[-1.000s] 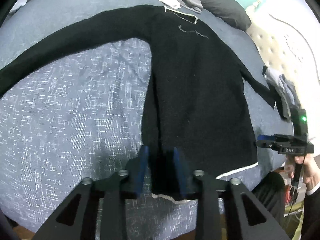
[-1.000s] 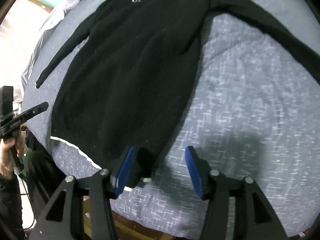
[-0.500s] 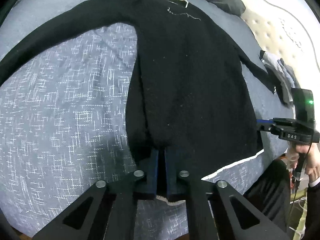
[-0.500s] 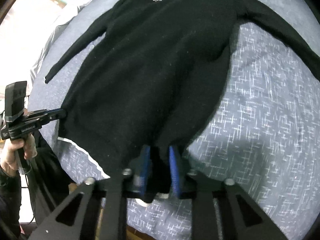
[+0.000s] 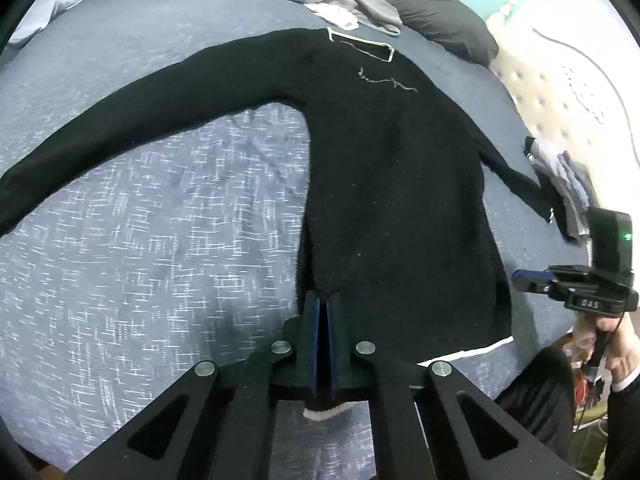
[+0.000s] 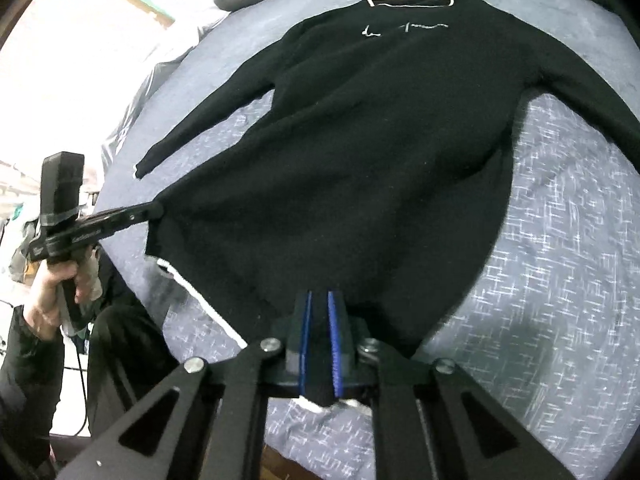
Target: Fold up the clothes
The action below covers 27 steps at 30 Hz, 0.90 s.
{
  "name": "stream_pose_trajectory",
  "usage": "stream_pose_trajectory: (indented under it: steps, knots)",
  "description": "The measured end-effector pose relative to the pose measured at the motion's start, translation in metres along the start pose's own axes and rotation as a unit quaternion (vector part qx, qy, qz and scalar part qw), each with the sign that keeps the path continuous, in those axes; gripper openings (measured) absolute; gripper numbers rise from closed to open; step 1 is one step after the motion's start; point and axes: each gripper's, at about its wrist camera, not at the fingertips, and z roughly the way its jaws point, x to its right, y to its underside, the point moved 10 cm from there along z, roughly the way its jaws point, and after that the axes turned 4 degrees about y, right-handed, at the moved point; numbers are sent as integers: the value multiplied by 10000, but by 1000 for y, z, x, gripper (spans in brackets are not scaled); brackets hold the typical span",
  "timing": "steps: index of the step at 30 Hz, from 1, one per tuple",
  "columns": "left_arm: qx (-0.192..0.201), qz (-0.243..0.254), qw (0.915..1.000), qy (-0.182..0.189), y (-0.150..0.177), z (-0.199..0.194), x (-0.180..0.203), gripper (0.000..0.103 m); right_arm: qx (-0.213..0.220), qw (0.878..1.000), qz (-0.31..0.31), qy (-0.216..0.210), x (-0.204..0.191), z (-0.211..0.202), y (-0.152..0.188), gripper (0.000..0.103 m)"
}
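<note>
A black long-sleeved sweater [image 5: 392, 180] lies face up on the blue-grey bedspread [image 5: 140, 240], its white-trimmed neck at the far end and both sleeves spread out. My left gripper [image 5: 323, 304] is shut on the hem's left corner, and the white hem edge hangs below the jaws. My right gripper [image 6: 318, 304] is shut on the sweater [image 6: 380, 140] at the hem's other corner. Each view also shows the opposite gripper: the right gripper [image 5: 532, 280] and the left gripper [image 6: 154, 210], both at the garment's lower edge. The hem is raised off the bed between them.
A pile of grey clothes [image 5: 340, 0] and a dark pillow [image 5: 440, 28] lie past the neck. A small stack of folded clothes [image 5: 568, 184] sits by the right sleeve's cuff. A tufted headboard [image 5: 560, 92] stands at the right. The bed's edge runs just below the grippers.
Both grippers went from open around the hem corners to shut on them. The hem has since risen off the bedspread and is stretched between them.
</note>
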Motion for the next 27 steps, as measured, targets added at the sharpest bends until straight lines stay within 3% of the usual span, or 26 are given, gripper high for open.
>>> stream_pose_trajectory:
  steps: [3, 13, 20, 21, 22, 25, 27]
  knots:
    - [15, -32, 10000, -21, 2, -4, -4, 3, 133, 9995, 236, 155, 21, -14, 2, 43]
    - [-17, -79, 9999, -64, -2, 0, -14, 3, -450, 9950, 738, 493, 61, 2, 43, 44]
    - [10, -41, 10000, -67, -6, -7, -13, 3, -752, 9947, 539, 442, 34, 30, 51, 44]
    - [11, -31, 10000, -65, -6, -8, -13, 3, -799, 9942, 565, 454, 34, 34, 53, 41]
    - [13, -22, 10000, -61, -6, -9, -12, 3, -825, 9940, 591, 405, 32, 37, 54, 27]
    - [36, 12, 10000, -38, -6, -12, -8, 3, -772, 9944, 662, 284, 30, 37, 55, 8]
    - [44, 69, 10000, -41, -6, -13, -4, 3, -666, 9951, 693, 231, 31, 30, 55, 4]
